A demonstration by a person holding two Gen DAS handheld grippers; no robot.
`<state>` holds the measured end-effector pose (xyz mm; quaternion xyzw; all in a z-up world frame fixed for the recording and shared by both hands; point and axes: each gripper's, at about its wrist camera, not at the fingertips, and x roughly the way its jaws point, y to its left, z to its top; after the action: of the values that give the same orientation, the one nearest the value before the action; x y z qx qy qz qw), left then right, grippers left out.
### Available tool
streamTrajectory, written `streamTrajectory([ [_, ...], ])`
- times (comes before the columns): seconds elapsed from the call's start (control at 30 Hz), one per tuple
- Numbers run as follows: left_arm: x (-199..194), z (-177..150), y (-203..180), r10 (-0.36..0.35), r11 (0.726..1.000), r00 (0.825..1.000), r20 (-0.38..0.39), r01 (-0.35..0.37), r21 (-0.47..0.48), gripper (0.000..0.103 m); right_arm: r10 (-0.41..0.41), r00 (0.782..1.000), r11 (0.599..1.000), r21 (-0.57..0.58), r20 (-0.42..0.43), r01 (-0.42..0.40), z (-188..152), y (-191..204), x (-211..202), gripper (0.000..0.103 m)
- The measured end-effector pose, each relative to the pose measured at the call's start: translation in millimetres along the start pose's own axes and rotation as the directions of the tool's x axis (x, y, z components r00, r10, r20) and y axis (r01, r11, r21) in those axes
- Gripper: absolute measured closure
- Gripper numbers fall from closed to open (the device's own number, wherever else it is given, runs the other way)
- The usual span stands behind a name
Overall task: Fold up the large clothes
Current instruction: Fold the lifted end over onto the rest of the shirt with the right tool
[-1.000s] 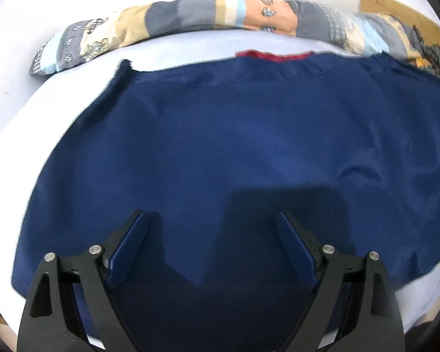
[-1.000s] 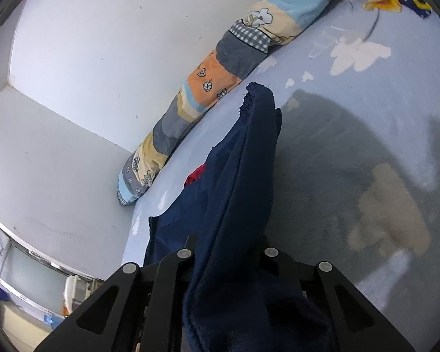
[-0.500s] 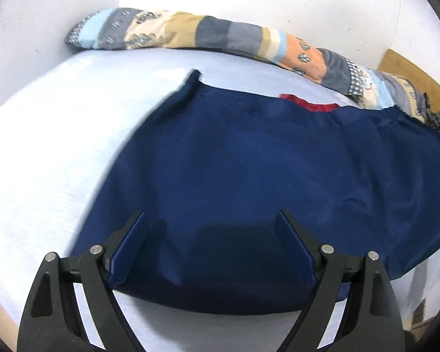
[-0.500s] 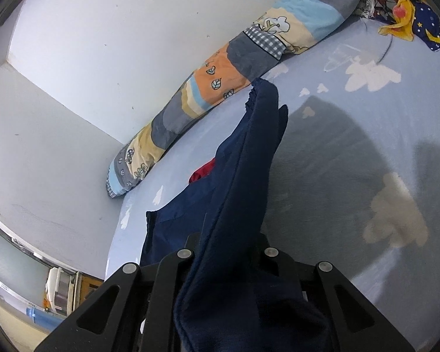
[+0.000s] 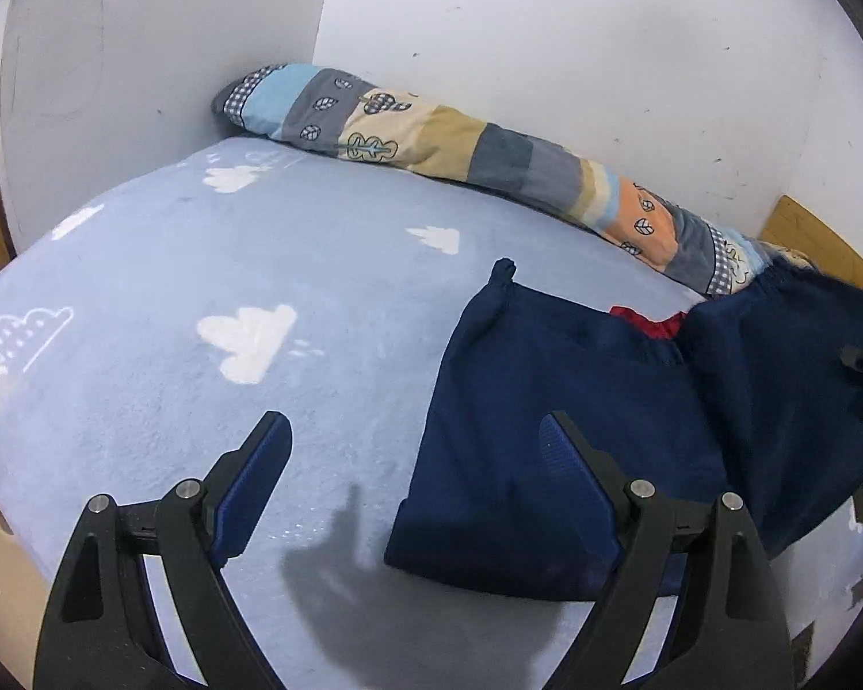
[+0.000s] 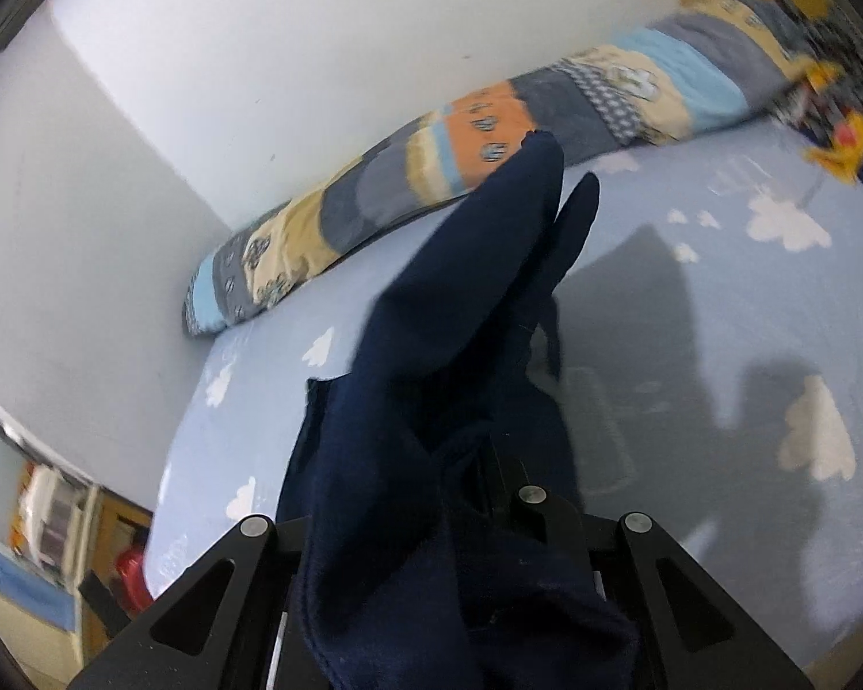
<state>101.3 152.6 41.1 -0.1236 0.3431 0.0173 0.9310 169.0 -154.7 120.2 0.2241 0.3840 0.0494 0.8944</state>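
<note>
Item: navy garment (image 5: 546, 431), large, dark blue knit. In the left wrist view it lies on the bed (image 5: 259, 287) in the lower right of the frame, its left part flat on the sheet, its right part lifted and draped as a fold toward the right edge. A cuff-like corner points up at the frame's centre. A strip of red fabric (image 5: 650, 322) shows at its far edge, partly under the lifted fold.

Left tongs (image 5: 414, 448): bottom centre of that frame, jaws wide apart, nothing between the pads; left finger over bare sheet, right finger over the garment's near portion. Whether it touches the cloth cannot be told.

Right tongs (image 6: 495, 471): bottom centre of the right wrist view, jaws narrow and clamped on a bunch of the navy garment (image 6: 431, 402), which covers the fingertips and rises toward the frame's upper centre.

Bed: pale blue sheet with white cloud print, filling the middle of both views.

Patchwork bolster (image 5: 489, 155): long, striped in grey, tan, light blue and orange, along the bed's far edge against the white wall (image 5: 546, 29).

Colourful cloth (image 6: 846, 138): upper right of the right wrist view, blurred.
</note>
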Motion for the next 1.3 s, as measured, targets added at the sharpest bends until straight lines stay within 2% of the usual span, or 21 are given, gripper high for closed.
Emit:
streamTrajectory([
  [0.2, -2, -1, 9, 0.098, 0.995, 0.995, -0.023, -0.098, 0.016, 0.014, -0.013, 0.999, 0.992, -0.127, -0.044, 0.007, -31, 88, 59, 0.086],
  [0.27, -9, 0, 19, 0.178, 0.984, 0.984, -0.013, -0.178, 0.007, 0.014, -0.025, 0.998, 0.985, -0.174, -0.062, 0.014, -46, 112, 83, 0.086],
  [0.33, -16, 4, 31, 0.215, 0.976, 0.976, -0.01, -0.216, -0.024, 0.014, -0.068, 0.995, 0.965, -0.256, -0.076, 0.046, -69, 138, 113, 0.086],
  [0.43, -24, 6, 50, 0.216, 0.971, 0.976, -0.019, -0.216, -0.098, 0.014, -0.102, 0.987, 0.948, -0.312, -0.12, 0.06, -107, 154, 156, 0.086],
  [0.53, -25, 4, 63, 0.206, 0.967, 0.978, -0.045, -0.21, -0.143, 0.014, -0.116, 0.981, 0.942, -0.33, -0.154, 0.059, -135, 164, 172, 0.086],
  [0.7, -27, 3, 77, 0.197, 0.959, 0.979, -0.049, -0.203, -0.199, 0.014, -0.104, 0.989, 0.922, -0.384, -0.105, 0.056, -130, 184, 155, 0.086],
  [0.8, -26, 4, 83, 0.19, 0.951, 0.98, -0.054, -0.197, -0.236, 0.014, -0.147, 0.984, 0.887, -0.453, -0.101, 0.086, -144, 195, 163, 0.086],
  [0.9, -20, 3, 83, 0.173, 0.951, 0.982, -0.081, -0.188, -0.247, 0.014, -0.214, 0.968, 0.857, -0.5, -0.129, 0.123, -165, 192, 187, 0.085],
  [0.93, -19, 3, 83, 0.17, 0.951, 0.982, -0.085, -0.186, -0.245, 0.014, -0.24, 0.962, 0.844, -0.519, -0.134, 0.138, -172, 190, 197, 0.084],
  [0.97, -19, 3, 82, 0.172, 0.953, 0.982, -0.084, -0.187, -0.239, 0.014, -0.251, 0.958, 0.836, -0.53, -0.139, 0.142, -177, 189, 204, 0.078],
  [1.03, -21, 3, 82, 0.177, 0.954, 0.981, -0.076, -0.191, -0.232, 0.014, -0.269, 0.956, 0.804, -0.573, -0.114, 0.158, -186, 192, 208, 0.076],
  [1.1, -20, 3, 84, 0.182, 0.952, 0.98, -0.076, -0.195, -0.236, 0.014, -0.275, 0.956, 0.786, -0.596, -0.097, 0.166, -191, 196, 206, 0.069],
  [1.17, -17, 3, 88, 0.174, 0.947, 0.98, -0.091, -0.192, -0.257, 0.014, -0.233, 0.961, 0.802, -0.588, -0.148, 0.104, -189, 196, 201, 0.05],
  [1.3, -14, 2, 89, 0.158, 0.942, 0.982, -0.105, -0.182, -0.282, 0.014, -0.123, 0.963, 0.816, -0.577, -0.238, -0.039, -188, 192, 172, 0.046],
])
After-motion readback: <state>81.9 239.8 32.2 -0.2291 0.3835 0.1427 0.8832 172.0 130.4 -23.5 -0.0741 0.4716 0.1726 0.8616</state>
